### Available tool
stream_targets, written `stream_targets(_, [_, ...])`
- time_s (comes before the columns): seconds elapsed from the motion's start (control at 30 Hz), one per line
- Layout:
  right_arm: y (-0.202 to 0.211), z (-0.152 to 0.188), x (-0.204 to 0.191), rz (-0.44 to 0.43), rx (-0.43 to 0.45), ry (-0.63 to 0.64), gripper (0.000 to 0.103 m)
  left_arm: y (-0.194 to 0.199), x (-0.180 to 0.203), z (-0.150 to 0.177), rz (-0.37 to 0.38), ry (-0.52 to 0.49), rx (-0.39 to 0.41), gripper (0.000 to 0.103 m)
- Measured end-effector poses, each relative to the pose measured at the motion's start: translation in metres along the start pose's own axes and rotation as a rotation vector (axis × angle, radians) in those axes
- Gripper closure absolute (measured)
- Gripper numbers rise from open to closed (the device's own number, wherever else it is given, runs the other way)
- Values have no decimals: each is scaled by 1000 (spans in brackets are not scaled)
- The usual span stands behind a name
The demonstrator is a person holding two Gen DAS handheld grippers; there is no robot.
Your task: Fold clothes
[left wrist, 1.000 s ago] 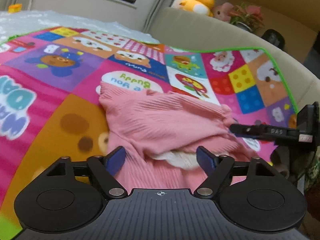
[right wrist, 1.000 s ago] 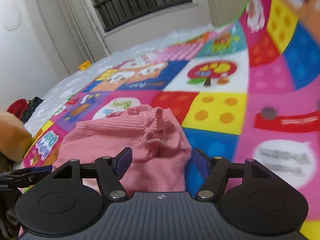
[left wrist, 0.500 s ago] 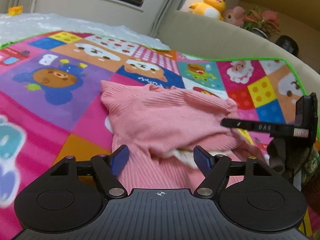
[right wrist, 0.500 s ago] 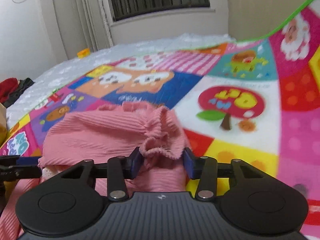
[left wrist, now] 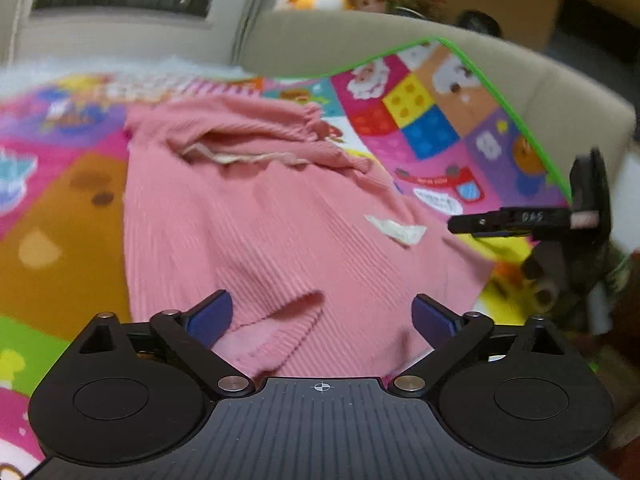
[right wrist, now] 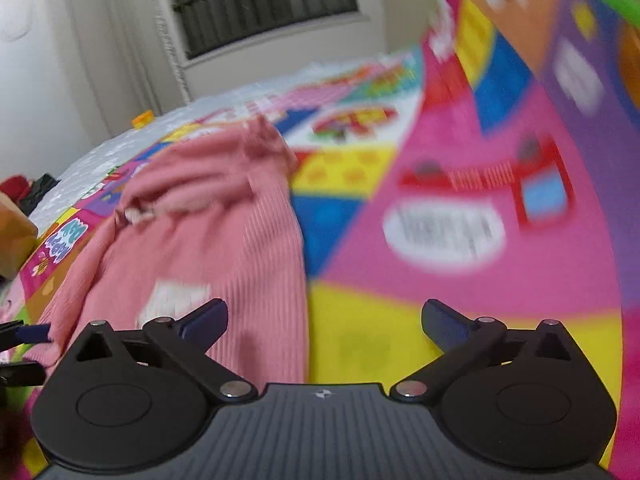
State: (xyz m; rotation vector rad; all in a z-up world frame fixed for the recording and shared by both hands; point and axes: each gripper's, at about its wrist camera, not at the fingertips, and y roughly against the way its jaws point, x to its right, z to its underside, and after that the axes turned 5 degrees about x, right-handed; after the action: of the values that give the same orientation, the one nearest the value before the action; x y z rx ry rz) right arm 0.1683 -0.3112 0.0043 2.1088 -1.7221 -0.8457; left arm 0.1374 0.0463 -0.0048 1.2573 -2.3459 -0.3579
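Left gripper, fingers spread wide and gripping nothing, hangs over the near hem of the pink ribbed garment lying flat on the colourful play mat, while the right gripper, likewise spread and empty, sits at the garment's right edge.

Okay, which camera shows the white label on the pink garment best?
The left wrist view: the white label lies in plain sight on the pink ribbed garment, its crumpled outline distinct. In the right wrist view it is only a blurred white patch near that gripper's left finger.
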Motion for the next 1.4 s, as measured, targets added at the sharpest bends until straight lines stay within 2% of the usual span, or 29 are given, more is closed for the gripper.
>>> stream_targets(0.03, [2, 7, 4, -4, 4, -32, 0, -1, 6, 5, 0, -19, -4, 0])
stream_targets(0.13, [9, 20, 3, 14, 41, -84, 0, -2, 9, 15, -45, -6, 53, 0])
stream_targets(0.23, [8, 21, -6, 45, 47, -48, 0, 1, 13, 17, -84, 14, 87, 0])
stream_targets(0.27, [12, 23, -7, 42, 70, -59, 0, 5, 13, 13, -86, 52, 91, 0])
stream_targets(0.33, [19, 26, -7, 21, 111, -86, 3, 20, 8, 0, -38, 154, 137, 0])
stream_targets(0.37, [24, 29, -9, 11, 134, -86, 12, 29, 4, -7, -11, 198, 172, 0])
stream_targets(0.4, [29, 31, -11, 2, 157, -87, 16, 34, 2, -12, -37, 194, 204, 0])
stream_targets(0.47, [33, 36, -16, 5, 179, -107, 35, 35, -3, -21, -158, 137, 248, 0])
stream_targets(0.53, [30, 42, -18, 11, 168, -156, 40, 23, -16, -20, -255, 132, 216, 0])
stream_targets(0.57, [29, 45, -19, 14, 162, -181, 42, 15, -24, -17, -276, 155, 181, 0])
stream_targets(0.63, [29, 47, -24, 35, 167, -164, 44, 0, -42, -5, -275, 236, 104, 0])
stream_targets(0.7, [28, 45, -31, 21, 153, -130, 62, 2, -42, 1, -268, 233, 148, 0])
stream_targets(0.77, [24, 40, -43, -19, 121, -61, 87, 1, -43, 0, -272, 232, 151, 0])
stream_targets(0.8, [24, 38, -52, -30, 123, -15, 92, 0, -43, 1, -273, 228, 151, 0])
stream_targets(0.83, [24, 36, -60, -40, 124, 32, 94, -1, -43, 1, -273, 225, 152, 0])
stream_targets(0.97, [31, 42, -114, -114, 108, 356, 94, 0, -44, 3, -266, 233, 160, 0])
stream_targets(1.07, [23, 57, -135, -145, 27, 517, 93, 1, -43, 5, -264, 229, 168, 0])
stream_targets(1.13, [27, 64, -140, -140, 31, 584, 91, 3, -42, 6, -262, 228, 174, 0])
stream_targets(1.27, [40, 43, -120, -191, -12, 421, 90, 4, -43, 7, -255, 235, 184, 0])
stream_targets(1.33, [49, 34, -103, -165, -1, 307, 90, 5, -44, 8, -250, 240, 190, 0])
stream_targets(1.4, [61, 31, -82, -85, 50, 183, 84, 6, -44, 9, -247, 243, 196, 0])
